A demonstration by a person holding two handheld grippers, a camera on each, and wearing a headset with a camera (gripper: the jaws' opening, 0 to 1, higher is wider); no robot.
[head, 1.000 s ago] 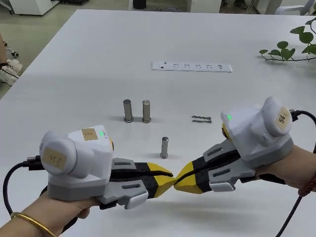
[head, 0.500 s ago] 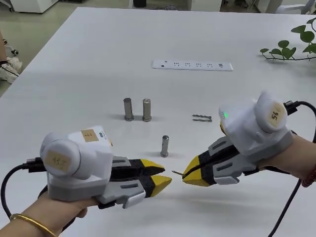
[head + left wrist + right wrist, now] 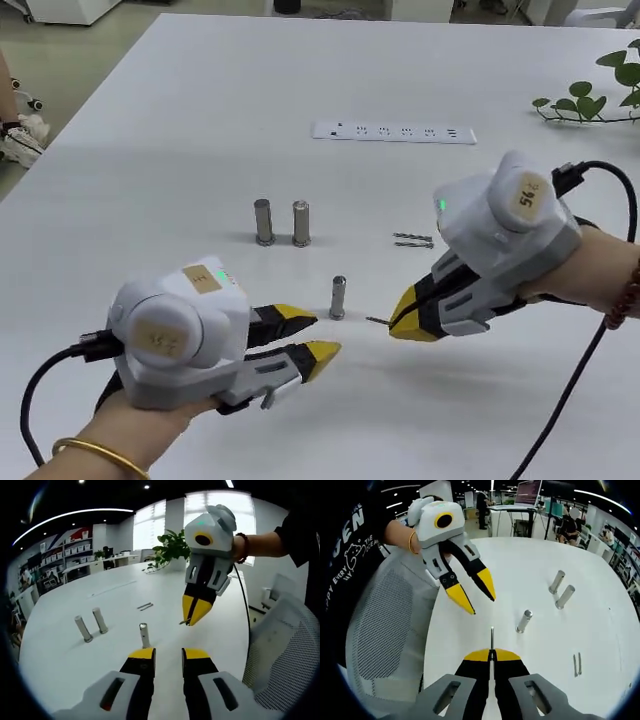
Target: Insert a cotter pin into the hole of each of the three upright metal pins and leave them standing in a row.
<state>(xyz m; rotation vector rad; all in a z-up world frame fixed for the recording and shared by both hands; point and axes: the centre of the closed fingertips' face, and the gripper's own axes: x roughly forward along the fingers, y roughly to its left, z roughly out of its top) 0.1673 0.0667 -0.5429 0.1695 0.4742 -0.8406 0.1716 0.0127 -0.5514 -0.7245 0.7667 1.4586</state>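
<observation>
One cotter pin (image 3: 378, 321) is pinched in the closed jaws of the right gripper (image 3: 402, 322), levelled toward the nearest upright pin (image 3: 338, 298) for insertion. The left gripper (image 3: 322, 335) hovers beside that pin, jaws parted and empty.

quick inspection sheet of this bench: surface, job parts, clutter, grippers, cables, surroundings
surface: white table, no marks seen
job's things: two far metal pins upright, side by side; near metal pin upright, apart from them; held cotter pin; two spare cotter pins lying flat
clutter: power strip
grippers: left gripper open, empty; right gripper shut on held cotter pin, pointed toward near metal pin
cables: right cable and left cable, both black
surroundings: plant; mesh chair
</observation>
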